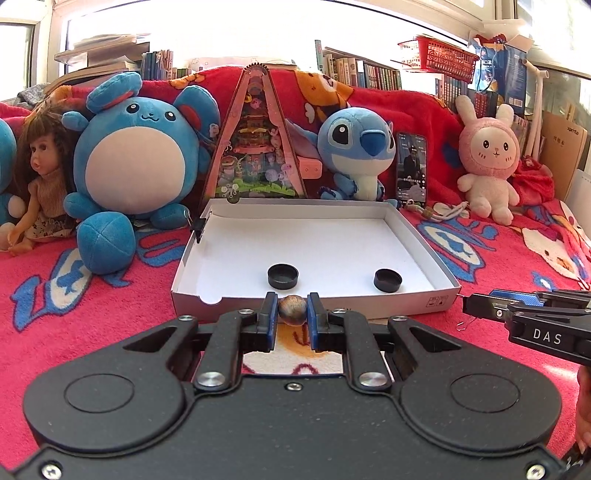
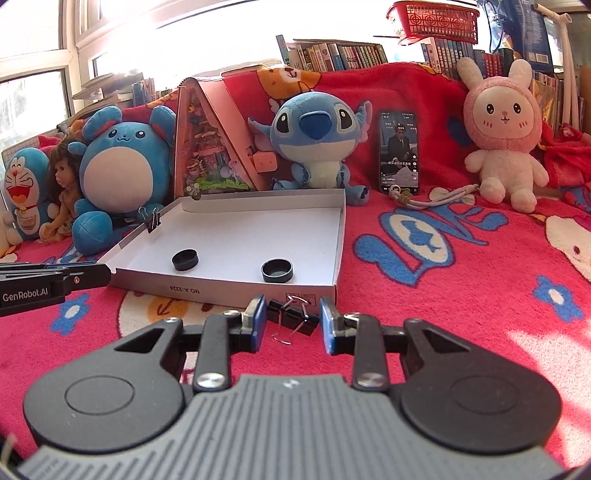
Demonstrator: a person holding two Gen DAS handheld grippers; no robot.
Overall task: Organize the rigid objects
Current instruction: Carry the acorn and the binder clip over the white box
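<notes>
Red blanket [image 2: 461,295] | blue plush mouse [image 1: 136,155] | doll [image 1: 40,173] | Stitch plush [image 1: 358,147] | lit phone [image 2: 399,151] | pink bunny plush [image 2: 502,133] | books [image 2: 332,55] | red basket [image 2: 432,18]

Blue plush toy [image 1: 5,162] cut off by the left edge of the left wrist view, a hand [image 1: 583,413] half cut at its right edge, printed label on the white box [image 2: 184,290] too small to read, phone [image 2: 399,151] screen text unreadable
</notes>
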